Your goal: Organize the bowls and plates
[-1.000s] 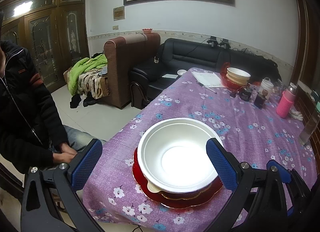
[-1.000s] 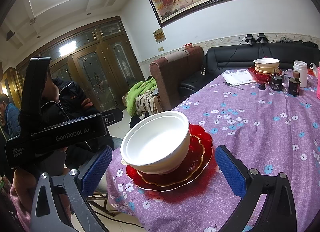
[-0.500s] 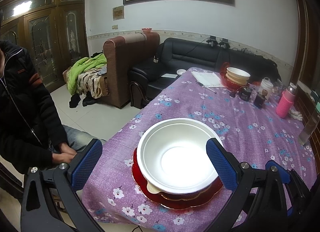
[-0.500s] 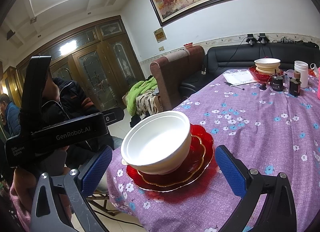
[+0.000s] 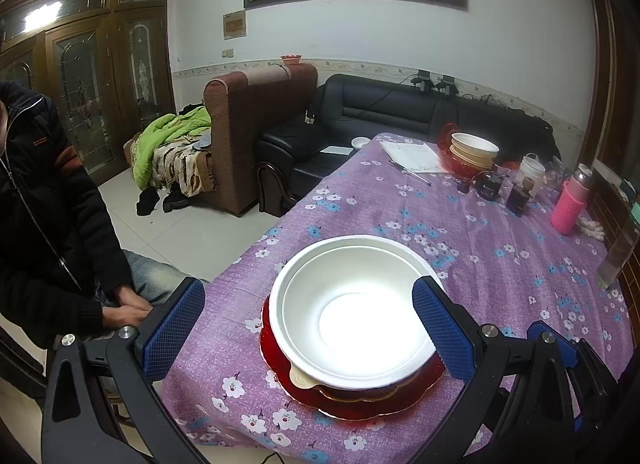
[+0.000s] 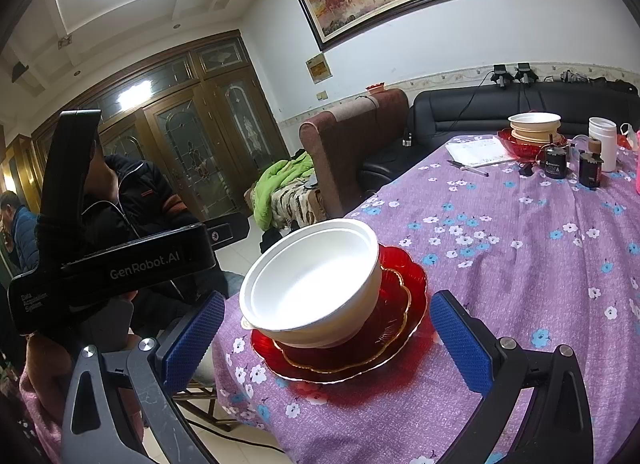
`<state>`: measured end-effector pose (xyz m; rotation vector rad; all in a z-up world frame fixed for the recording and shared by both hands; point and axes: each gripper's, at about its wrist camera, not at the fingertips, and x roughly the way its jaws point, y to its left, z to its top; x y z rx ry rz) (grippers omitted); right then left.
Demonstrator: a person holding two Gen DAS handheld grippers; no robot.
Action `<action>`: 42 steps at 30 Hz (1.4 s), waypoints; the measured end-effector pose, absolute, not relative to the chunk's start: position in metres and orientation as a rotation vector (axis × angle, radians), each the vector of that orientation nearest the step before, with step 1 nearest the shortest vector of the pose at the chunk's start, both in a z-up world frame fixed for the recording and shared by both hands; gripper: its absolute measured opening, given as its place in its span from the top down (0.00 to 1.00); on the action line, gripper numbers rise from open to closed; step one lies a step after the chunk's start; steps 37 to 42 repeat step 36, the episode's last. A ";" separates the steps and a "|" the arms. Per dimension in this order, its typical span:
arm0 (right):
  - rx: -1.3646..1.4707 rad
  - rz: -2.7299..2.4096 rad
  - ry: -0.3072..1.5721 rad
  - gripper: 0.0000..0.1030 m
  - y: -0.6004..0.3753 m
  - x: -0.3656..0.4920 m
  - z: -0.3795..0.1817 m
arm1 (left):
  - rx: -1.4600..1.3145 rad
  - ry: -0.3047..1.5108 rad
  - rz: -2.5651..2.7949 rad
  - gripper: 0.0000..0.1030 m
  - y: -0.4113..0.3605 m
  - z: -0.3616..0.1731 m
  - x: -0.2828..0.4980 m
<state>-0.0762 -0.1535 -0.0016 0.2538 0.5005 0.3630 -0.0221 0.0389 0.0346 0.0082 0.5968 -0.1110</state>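
Between the spread fingers of each hand-held gripper (image 5: pixel 308 326) (image 6: pixel 326 340) sits the white bowl (image 5: pixel 352 312) on red plates (image 6: pixel 396 304).

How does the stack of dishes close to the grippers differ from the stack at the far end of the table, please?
The near stack sits alone by the table's edge; the far stack stands among jars and a pink bottle. The near stack tops out in a white bowl; the far stack shows a white-rimmed bowl on tan ones. Both rest on red plates.
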 end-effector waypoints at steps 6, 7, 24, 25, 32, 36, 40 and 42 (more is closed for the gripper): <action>0.255 0.363 0.501 0.00 -0.154 -0.076 -0.002 | 0.012 0.598 -0.116 0.00 0.038 0.034 -0.023; 0.255 0.363 0.500 0.00 -0.154 -0.076 -0.002 | 0.012 0.599 -0.117 0.00 0.038 0.034 -0.022; 0.258 0.362 0.509 0.00 -0.152 -0.075 -0.007 | 0.018 0.605 -0.119 0.00 0.034 0.031 -0.021; 0.258 0.363 0.509 0.00 -0.152 -0.075 -0.008 | 0.018 0.605 -0.120 0.00 0.034 0.031 -0.021; 0.259 0.363 0.511 0.00 -0.152 -0.075 -0.008 | 0.017 0.607 -0.122 0.00 0.033 0.031 -0.021; 0.260 0.364 0.517 0.00 -0.150 -0.074 -0.009 | 0.036 0.597 -0.121 0.00 0.030 0.031 -0.021; 0.260 0.364 0.517 0.00 -0.150 -0.074 -0.009 | 0.036 0.597 -0.121 0.00 0.030 0.031 -0.021; 0.260 0.364 0.517 0.00 -0.150 -0.074 -0.009 | 0.036 0.597 -0.121 0.00 0.030 0.031 -0.021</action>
